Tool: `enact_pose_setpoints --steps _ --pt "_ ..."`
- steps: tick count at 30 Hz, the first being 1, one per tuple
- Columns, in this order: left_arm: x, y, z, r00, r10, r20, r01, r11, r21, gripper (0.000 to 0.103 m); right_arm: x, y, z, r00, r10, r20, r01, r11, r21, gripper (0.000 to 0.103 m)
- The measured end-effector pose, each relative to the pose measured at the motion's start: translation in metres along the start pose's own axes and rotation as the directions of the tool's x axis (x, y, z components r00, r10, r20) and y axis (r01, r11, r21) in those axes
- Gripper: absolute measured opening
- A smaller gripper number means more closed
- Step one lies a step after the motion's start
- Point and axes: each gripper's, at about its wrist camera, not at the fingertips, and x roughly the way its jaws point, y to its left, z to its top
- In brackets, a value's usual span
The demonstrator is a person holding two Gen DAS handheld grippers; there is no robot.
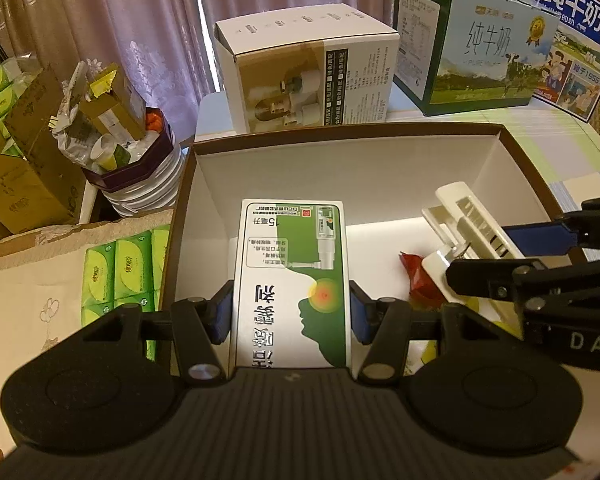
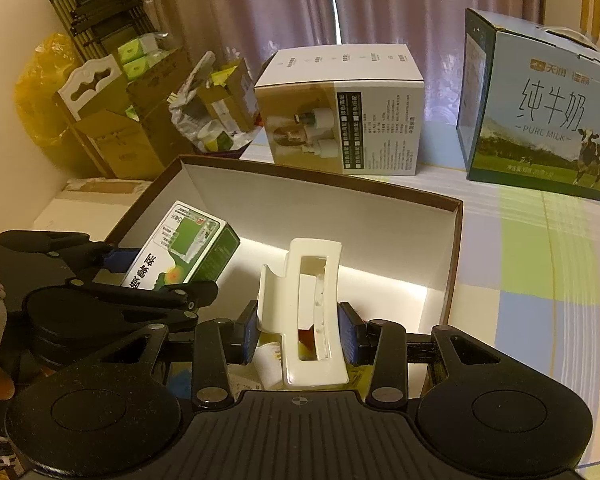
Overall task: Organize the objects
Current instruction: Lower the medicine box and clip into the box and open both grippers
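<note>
A green and white medicine box (image 1: 292, 280) is clamped between the blue pads of my left gripper (image 1: 291, 314), held over the left half of a brown-rimmed white tray box (image 1: 340, 130). In the right wrist view the same medicine box (image 2: 180, 252) hangs above the tray box (image 2: 456, 240). My right gripper (image 2: 299, 332) is shut on a cream hair claw clip (image 2: 308, 320), above small items in the tray. From the left wrist view the clip (image 1: 464, 232) and right gripper (image 1: 540, 256) enter from the right. A red wrapper (image 1: 416, 280) lies in the tray.
A white appliance box (image 1: 308, 76) and a milk carton case (image 1: 472, 52) stand behind the tray on the checked tablecloth (image 2: 540, 260). A full waste bin (image 1: 132, 148), cardboard boxes (image 1: 16, 168) and green tissue packs (image 1: 120, 272) sit left of the table.
</note>
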Motion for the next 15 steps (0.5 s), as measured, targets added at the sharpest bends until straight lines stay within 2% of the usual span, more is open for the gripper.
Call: enact_pose_setpoints --steps 4,15 --pt "0.0019 0.0009 0.0023 1.0 -0.005 0.029 0.005 1.0 0.006 0.052 0.0008 -0.0021 0.0008 1.0 -0.004 0.0 0.004 1.0 0.008 0.037" --pt "-0.0041 0.006 0.0039 0.999 -0.01 0.042 0.011 1.0 -0.006 0.053 0.0045 0.0003 0.0023 1.0 0.002 -0.005 -0.002 1.0 0.009 0.037"
